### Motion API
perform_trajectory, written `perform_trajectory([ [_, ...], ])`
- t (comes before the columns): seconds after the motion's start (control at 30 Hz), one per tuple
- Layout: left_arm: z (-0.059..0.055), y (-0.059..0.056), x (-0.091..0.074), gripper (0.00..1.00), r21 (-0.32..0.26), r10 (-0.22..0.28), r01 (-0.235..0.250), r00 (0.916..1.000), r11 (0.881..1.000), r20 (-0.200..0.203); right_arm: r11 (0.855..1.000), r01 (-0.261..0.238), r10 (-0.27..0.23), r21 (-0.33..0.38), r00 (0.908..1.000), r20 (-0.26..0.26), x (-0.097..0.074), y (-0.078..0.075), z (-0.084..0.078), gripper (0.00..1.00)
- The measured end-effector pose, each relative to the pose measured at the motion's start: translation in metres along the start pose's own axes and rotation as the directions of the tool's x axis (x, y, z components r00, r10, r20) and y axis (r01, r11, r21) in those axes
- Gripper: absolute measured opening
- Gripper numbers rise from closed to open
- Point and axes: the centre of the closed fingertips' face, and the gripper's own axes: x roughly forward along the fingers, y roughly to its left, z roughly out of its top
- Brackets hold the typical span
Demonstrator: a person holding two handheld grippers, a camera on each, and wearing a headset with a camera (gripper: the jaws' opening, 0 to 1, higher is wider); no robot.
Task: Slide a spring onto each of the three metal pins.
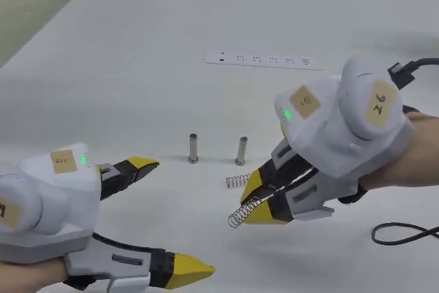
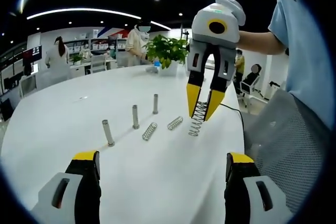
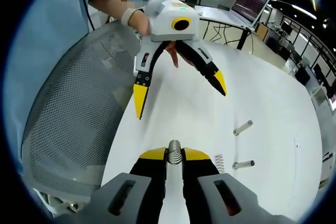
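Head view: right gripper [image 1: 264, 205] pinches one spring [image 1: 241, 212] at its tips. Two pins [image 1: 241, 151] stand just in front of it, w/ a loose spring [image 1: 236, 180] lying between. Left gripper [image 1: 173, 214] is spread wide, holding nothing.

Left gripper view: three pins upright ahead of the own jaws, all bare; two loose springs beside them.

Right gripper view: the coil end sits between the pressed jaws.

Step, I think: first spring is picked, no pin loaded yet. Next it needs the spring axis lined up w/ a pin top, then lowered over it.
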Motion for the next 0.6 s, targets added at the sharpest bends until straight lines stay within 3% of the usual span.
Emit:
perform_trajectory([
  [0.6,-0.001,0.021,-0.021,0.97,-0.023,0.070,-0.069,0.9973,0.997,0.023,1.000,-0.010,0.009,-0.025,0.9991,-0.042,-0.005,-0.021,0.004,0.07],
])
